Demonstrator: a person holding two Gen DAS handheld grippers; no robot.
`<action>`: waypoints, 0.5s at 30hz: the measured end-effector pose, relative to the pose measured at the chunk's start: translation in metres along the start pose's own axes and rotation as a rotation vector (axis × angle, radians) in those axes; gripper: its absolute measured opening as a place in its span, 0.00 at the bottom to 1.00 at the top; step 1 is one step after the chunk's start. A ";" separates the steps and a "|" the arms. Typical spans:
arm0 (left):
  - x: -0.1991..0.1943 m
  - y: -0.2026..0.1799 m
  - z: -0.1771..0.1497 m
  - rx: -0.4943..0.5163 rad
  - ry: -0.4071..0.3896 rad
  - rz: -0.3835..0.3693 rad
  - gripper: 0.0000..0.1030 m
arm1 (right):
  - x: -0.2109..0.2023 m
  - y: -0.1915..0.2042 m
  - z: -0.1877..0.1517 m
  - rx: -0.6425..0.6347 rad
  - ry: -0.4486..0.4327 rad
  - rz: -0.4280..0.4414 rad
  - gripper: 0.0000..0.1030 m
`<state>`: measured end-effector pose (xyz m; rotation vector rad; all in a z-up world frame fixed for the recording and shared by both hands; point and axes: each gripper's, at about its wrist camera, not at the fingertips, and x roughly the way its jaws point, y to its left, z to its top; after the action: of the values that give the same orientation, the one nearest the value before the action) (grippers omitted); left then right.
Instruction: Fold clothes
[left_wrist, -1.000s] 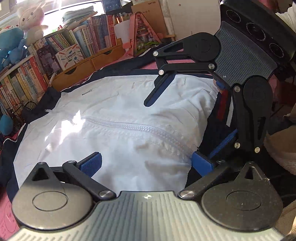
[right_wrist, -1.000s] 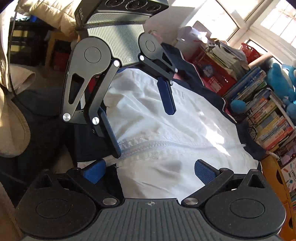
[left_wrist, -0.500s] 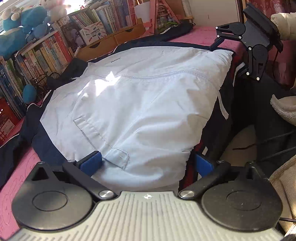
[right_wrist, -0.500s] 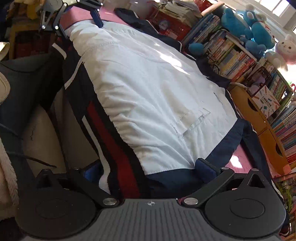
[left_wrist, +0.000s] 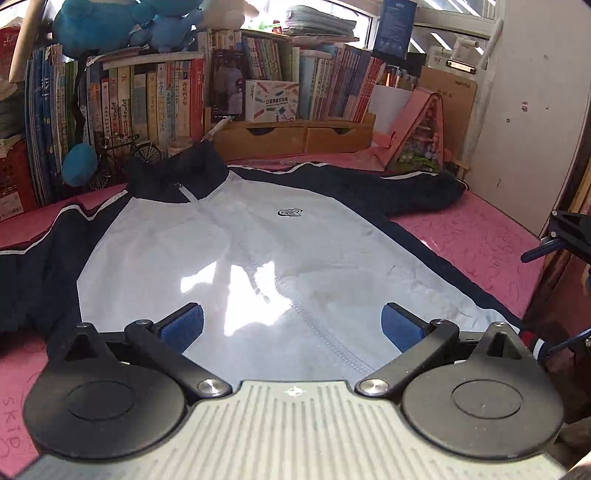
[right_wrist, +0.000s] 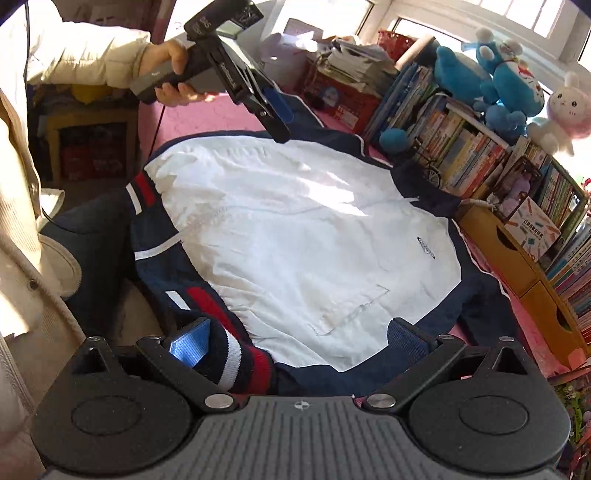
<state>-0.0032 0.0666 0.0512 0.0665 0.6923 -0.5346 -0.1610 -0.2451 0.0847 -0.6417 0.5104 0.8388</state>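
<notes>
A jacket (left_wrist: 295, 251) with a white front, navy sleeves and navy collar lies flat and zipped on the pink table cover (left_wrist: 480, 236). My left gripper (left_wrist: 292, 326) hovers open above the lower front, looking toward the collar. From the right wrist view the jacket (right_wrist: 303, 229) stretches away sideways. My right gripper (right_wrist: 299, 343) is open, and the red, white and navy striped hem (right_wrist: 236, 354) bunches between its blue pads. A hand (right_wrist: 173, 62) holds the left gripper (right_wrist: 277, 118) over the far edge. The right gripper (left_wrist: 546, 247) shows at the left view's right edge.
Packed bookshelves (left_wrist: 166, 96) and a wooden drawer box (left_wrist: 291, 138) line the table's back, with blue plush toys (right_wrist: 498, 85) on top. A pink triangular stand (left_wrist: 421, 133) sits at the back right. A person in a cream coat (right_wrist: 22, 229) stands at the hem side.
The two grippers were close together over the hem; they have pulled apart. The left now faces the collar from higher up, and the right sits at the jacket's side hem.
</notes>
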 end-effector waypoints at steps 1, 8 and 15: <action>0.012 0.001 0.003 -0.011 0.011 0.010 1.00 | -0.006 -0.007 0.000 0.034 -0.047 0.008 1.00; 0.089 -0.002 0.027 -0.009 0.047 0.118 1.00 | 0.025 -0.065 -0.011 0.416 -0.175 -0.078 0.99; 0.179 0.008 0.062 -0.080 0.164 0.201 1.00 | 0.135 -0.067 0.003 0.559 -0.024 -0.139 0.92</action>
<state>0.1528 -0.0210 -0.0133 0.1048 0.8560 -0.3097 -0.0292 -0.2076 0.0214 -0.1500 0.6378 0.5349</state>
